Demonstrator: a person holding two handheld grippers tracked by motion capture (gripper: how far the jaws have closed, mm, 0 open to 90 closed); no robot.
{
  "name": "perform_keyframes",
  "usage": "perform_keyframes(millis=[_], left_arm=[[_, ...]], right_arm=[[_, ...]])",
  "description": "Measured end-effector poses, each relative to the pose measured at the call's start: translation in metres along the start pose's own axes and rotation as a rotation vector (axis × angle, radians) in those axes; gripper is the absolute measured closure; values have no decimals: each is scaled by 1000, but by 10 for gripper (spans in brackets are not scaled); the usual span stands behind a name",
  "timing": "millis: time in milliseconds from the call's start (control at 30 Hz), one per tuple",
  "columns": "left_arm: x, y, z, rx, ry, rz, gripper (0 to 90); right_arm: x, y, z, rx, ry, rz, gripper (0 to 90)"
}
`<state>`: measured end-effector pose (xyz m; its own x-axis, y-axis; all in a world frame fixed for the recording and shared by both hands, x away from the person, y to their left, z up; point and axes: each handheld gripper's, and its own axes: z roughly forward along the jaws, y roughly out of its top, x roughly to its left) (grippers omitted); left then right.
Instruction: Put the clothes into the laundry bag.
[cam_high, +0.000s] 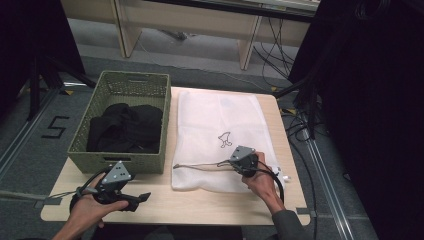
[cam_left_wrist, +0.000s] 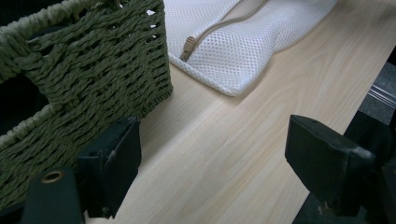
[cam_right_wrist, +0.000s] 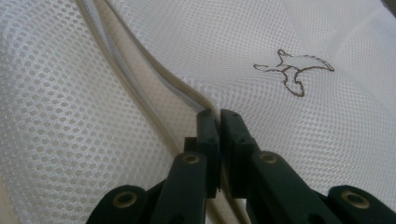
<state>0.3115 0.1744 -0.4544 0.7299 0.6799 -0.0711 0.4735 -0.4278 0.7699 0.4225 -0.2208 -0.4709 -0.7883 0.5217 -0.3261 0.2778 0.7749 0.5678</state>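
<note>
While the light wooden worktop (cam_high: 210, 202) carries everything in the scene, its largest load is the white mesh laundry bag (cam_high: 220, 130), a flat rectangle of netted fabric lying on the right half of the surface, its near edge close to the worktop's front. A small outlined bird emblem (cam_high: 224, 139) sits near the bag's middle, and a beige zip line (cam_high: 200, 165) runs across the bag near its front edge.

Just beside the bag's left edge stands the olive-green woven rectangular basket (cam_high: 85, 135), upright on the worktop's left half. Black cloth (cam_high: 125, 127) lies bunched inside it, below the rim.

Right tongs (cam_high: 233, 162): held in the person's right hand, lying on the bag at the right end of the zip line. The right gripper view shows the two black jaws drawn together (cam_right_wrist: 219, 122) with almost no gap, pinched on the zip line where its two beige edges meet. The jaws are closed on the zip; no slider or pull can be made out between them.

Left tongs (cam_high: 142, 197): held in the person's left hand at the worktop's front left corner, in front of the basket and well apart from the bag. The left gripper view shows the jaws standing wide (cam_left_wrist: 212, 161), bare wood between them, one jaw just beside the basket wall (cam_left_wrist: 93, 79), nothing gripped.
</note>
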Motion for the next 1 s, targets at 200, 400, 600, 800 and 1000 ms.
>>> perform_keyframes(millis=[200,400,600,800,1000], left_arm=[[-1,0,1,1,-2,-12,184],[1,1,1,5,8,7,190],[0,1,0,6,45,8,198],[0,2,-2,-22,53,2,203],[1,8,-8,-47,37,-9,203]], right_arm=[[-6,6,-8,-49,-16,22,885],[-20,14,-22,-155,-37,73,887],[-30,28,-30,-225,-60,125,889],[-38,39,-31,-250,-84,151,890],[-44,47,-34,-258,-91,153,890]])
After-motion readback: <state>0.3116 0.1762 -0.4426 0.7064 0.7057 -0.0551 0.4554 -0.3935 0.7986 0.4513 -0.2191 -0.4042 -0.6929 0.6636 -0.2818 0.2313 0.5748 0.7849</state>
